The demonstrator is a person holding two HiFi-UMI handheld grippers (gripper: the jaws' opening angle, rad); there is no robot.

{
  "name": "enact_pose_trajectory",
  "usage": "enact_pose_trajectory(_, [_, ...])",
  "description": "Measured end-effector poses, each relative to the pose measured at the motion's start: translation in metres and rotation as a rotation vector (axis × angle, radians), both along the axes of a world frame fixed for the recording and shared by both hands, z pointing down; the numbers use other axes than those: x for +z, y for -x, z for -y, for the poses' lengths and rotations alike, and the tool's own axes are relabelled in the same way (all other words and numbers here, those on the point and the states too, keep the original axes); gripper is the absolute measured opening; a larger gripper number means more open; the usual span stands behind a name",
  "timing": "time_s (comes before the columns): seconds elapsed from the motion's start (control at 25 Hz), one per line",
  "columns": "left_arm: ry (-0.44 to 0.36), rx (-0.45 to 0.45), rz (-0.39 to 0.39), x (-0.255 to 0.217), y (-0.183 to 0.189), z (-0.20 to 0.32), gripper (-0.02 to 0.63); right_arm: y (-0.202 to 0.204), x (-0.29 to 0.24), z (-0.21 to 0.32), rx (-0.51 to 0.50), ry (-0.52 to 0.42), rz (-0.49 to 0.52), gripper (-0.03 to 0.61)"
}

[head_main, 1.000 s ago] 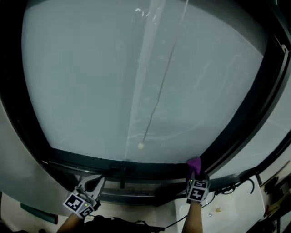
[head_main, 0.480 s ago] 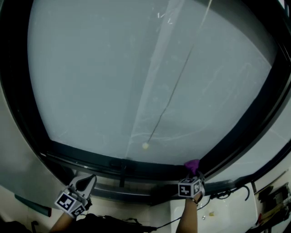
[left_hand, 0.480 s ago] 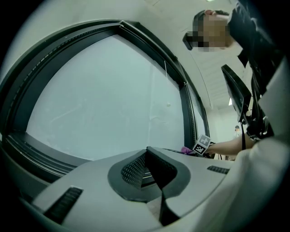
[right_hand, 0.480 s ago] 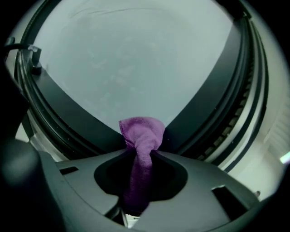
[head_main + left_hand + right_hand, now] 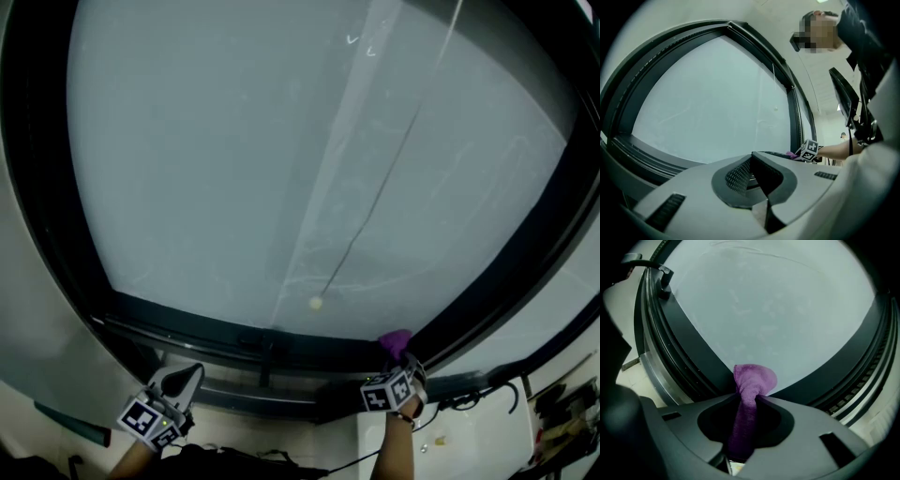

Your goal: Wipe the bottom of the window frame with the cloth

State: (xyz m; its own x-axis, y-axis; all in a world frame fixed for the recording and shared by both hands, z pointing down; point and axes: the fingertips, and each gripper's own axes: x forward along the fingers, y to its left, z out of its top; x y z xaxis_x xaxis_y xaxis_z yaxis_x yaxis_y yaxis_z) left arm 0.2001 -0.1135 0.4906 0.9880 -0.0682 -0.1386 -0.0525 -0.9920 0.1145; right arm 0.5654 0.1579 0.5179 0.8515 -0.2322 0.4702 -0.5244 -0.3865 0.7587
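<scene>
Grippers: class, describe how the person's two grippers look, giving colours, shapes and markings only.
The left gripper has a smooth light grey shell with slotted recesses and dark pads of a fine grid texture. The right gripper looks darker grey, with the same rounded shell and slots. Each carries a white cube with black square markers.

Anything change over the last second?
The right gripper, shut on the cloth, slid slightly left along the bottom frame, away from the right corner. The left gripper drifted a little left. Unchanged: cloth held against the frame, left jaws together with nothing in them, window otherwise the same.
</scene>
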Motion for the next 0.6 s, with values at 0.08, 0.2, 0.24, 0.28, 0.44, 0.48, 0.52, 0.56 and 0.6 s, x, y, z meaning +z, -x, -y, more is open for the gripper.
enact_pose_trajectory(0.08, [0.0,0.003,-0.001,0.0,0.002,0.001,0.005,0.003,0.0,0.003,-0.007,0.009,0.002,0.091])
enact_pose_trajectory(0.2, [0.004,0.007,0.0,-0.001,0.003,0.003,0.005,0.007,0.0,0.008,-0.018,0.005,0.01,0.091])
enact_pose_trajectory(0.24, [0.005,0.009,-0.003,-0.002,0.004,0.004,0.005,0.007,0.002,0.008,-0.017,0.003,0.011,0.091])
enact_pose_trajectory(0.28, [0.004,0.011,-0.006,-0.003,0.004,0.004,0.005,0.008,0.002,0.008,-0.017,0.0,0.01,0.091])
enact_pose_trajectory(0.44, [0.004,0.011,-0.007,-0.002,0.007,0.007,0.005,0.017,0.001,0.018,-0.04,-0.012,0.012,0.091])
enact_pose_trajectory(0.48, [0.006,0.009,-0.006,-0.001,0.008,0.008,0.005,0.019,0.001,0.021,-0.047,-0.015,0.014,0.091])
enact_pose_trajectory(0.52, [0.007,0.007,-0.005,-0.001,0.009,0.008,0.005,0.021,0.001,0.023,-0.054,-0.018,0.016,0.091])
enact_pose_trajectory(0.56, [0.008,0.006,-0.004,0.0,0.011,0.009,0.005,0.022,0.001,0.025,-0.059,-0.02,0.018,0.091])
enact_pose_trajectory(0.6, [0.007,0.006,-0.003,0.0,0.012,0.009,0.005,0.024,0.001,0.027,-0.064,-0.02,0.019,0.091])
